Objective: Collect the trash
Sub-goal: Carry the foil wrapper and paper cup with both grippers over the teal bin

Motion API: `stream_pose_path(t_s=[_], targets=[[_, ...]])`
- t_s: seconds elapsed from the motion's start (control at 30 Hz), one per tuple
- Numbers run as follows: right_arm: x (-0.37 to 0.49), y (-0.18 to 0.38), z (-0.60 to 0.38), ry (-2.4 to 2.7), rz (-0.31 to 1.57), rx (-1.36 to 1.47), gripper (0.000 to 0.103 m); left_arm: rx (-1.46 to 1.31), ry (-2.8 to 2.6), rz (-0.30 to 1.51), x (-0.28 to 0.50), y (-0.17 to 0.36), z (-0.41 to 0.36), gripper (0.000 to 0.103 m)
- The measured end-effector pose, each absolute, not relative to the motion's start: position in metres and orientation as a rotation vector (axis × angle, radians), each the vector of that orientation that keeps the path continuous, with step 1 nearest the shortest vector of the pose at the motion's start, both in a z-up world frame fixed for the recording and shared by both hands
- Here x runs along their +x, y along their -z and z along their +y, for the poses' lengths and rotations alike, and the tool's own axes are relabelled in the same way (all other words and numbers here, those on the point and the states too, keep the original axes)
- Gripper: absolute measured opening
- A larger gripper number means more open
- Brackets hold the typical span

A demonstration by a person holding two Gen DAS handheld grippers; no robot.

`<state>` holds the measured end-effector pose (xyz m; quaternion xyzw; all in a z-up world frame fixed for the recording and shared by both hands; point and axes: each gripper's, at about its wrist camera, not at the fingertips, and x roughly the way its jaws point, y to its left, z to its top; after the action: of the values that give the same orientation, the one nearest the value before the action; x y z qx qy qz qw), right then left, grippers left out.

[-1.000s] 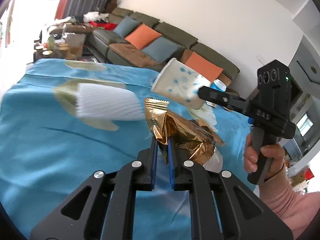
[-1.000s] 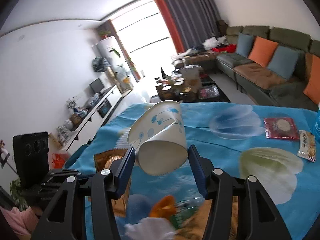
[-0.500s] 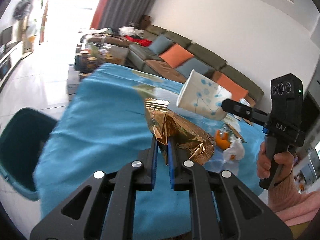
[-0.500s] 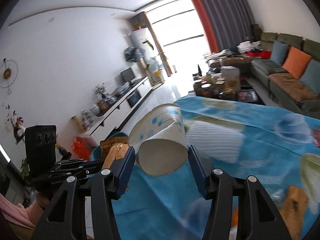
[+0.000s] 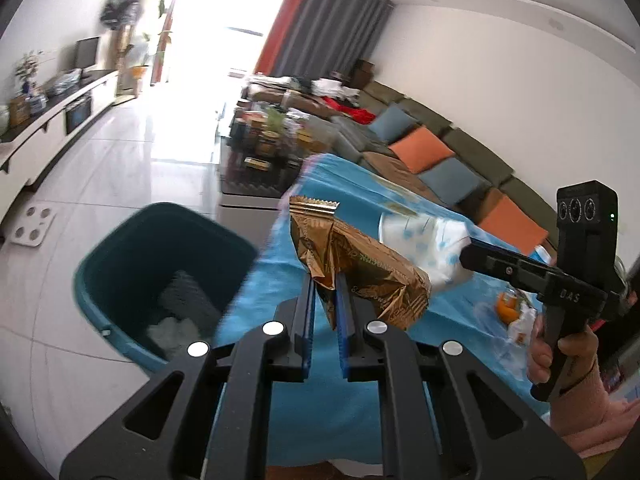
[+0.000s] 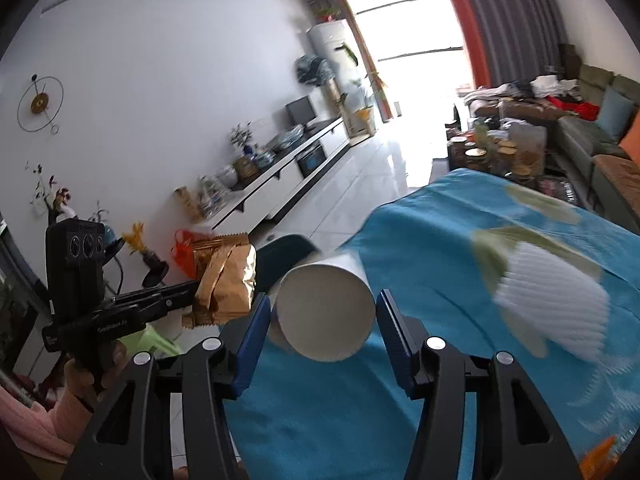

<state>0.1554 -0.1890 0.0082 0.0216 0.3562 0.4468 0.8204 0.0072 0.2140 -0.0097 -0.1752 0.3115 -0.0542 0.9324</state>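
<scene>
My left gripper (image 5: 324,280) is shut on a crumpled gold foil wrapper (image 5: 352,264), held above the table's left edge; it also shows in the right wrist view (image 6: 224,280). My right gripper (image 6: 320,316) is shut on a white paper cup with blue dots (image 6: 324,316), its base towards the camera; the cup also shows in the left wrist view (image 5: 432,240). A dark teal trash bin (image 5: 132,248) stands on the floor left of the table, with some trash inside. Its rim shows behind the cup in the right wrist view (image 6: 288,244).
The table has a blue cloth (image 5: 320,400). A white ribbed foam sleeve (image 6: 556,296) lies on it. Orange peel and plastic scraps (image 5: 512,312) lie near the right hand. A coffee table (image 5: 264,152), sofa (image 5: 440,148) and TV cabinet (image 6: 280,176) stand around.
Both grippers have swung left with their loads towards the table's edge. The bin has come fully into the left wrist view.
</scene>
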Motion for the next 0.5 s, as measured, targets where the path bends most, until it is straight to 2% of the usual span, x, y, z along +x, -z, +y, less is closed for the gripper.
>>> stream_pose_path(t_s=[0.5], targets=[[0.170, -0.019, -0.120, -1.034, 0.762, 0.046, 0.052, -0.429, -0.048, 0.637, -0.018, 0.025, 0.289, 0.010]])
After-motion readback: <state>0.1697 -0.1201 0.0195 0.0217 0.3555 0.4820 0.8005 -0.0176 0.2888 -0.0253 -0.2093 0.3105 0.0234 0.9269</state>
